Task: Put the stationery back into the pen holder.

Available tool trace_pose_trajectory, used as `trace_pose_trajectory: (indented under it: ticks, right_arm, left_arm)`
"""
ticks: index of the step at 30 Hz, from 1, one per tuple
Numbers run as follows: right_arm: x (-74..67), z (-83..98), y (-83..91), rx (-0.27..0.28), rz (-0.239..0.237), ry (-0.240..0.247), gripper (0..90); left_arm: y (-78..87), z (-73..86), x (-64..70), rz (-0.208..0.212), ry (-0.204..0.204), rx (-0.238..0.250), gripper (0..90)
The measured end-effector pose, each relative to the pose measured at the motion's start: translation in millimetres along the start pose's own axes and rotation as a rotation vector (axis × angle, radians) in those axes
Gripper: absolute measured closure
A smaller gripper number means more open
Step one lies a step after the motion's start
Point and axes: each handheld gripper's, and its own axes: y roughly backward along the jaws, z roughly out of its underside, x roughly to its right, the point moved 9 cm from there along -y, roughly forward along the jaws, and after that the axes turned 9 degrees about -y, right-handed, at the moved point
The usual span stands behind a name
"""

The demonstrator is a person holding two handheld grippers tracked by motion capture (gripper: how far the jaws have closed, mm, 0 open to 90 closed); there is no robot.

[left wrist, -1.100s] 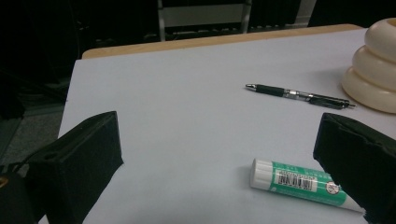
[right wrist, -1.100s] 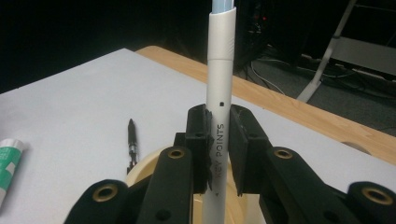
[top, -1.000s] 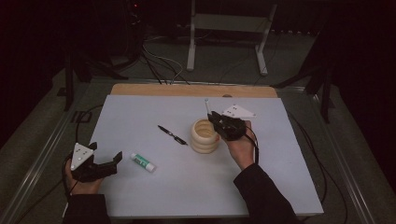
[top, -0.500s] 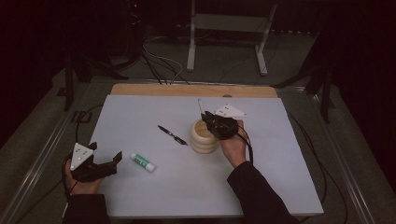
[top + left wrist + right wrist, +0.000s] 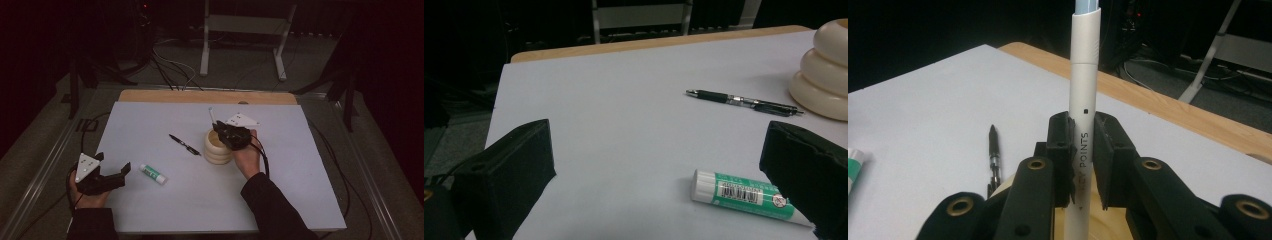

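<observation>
- The right gripper is clamped on a white cylindrical plastic pen, which stands nearly upright between the jaws, lower end over the mouth of the cream ribbed ring-stacked holder.
- The right gripper view shows the pen's lower end at or just inside the holder's opening; whether it touches the bottom cannot be told, since the jaws hide it.
- The left gripper rests low near the table's near left corner, jaws spread wide and holding nothing.
- A white-and-green glue stick lies on its side just beside the left gripper; a black ballpoint pen lies flat between it and the holder.
- Risk 1: releasing while the pen is high may let it bounce out or strike the rim. Cause: insufficient insertion.
- Risk 2: a tilted descent may push sideways on the holder and tip or slide it. Cause: nothing steadies the holder.
- Risk 3: the pen may slip through the pads. Cause: smooth barrel, narrow contact.
</observation>
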Motion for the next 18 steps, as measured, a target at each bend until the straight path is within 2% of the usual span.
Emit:
trace_pose_trajectory:
  ticks: [16, 17, 18]
  right_arm:
    - [2.5, 11.8, -5.2, -0.047, 0.002, 0.001, 78.2]
    - [3.3, 12.6, -5.4, -0.053, 0.005, -0.003, 71.2]
    - [3.4, 12.4, -4.9, -0.051, 0.0, -0.015, 56.9]
  left_arm:
    - [-0.1, 0.3, 0.2, 0.001, -0.001, -0.002, 1.5]
    - [0.0, 0.2, 0.2, 0.001, 0.0, -0.002, 1.5]
    - [0.0, 0.1, 0.1, 0.001, 0.001, 0.0, 1.5]
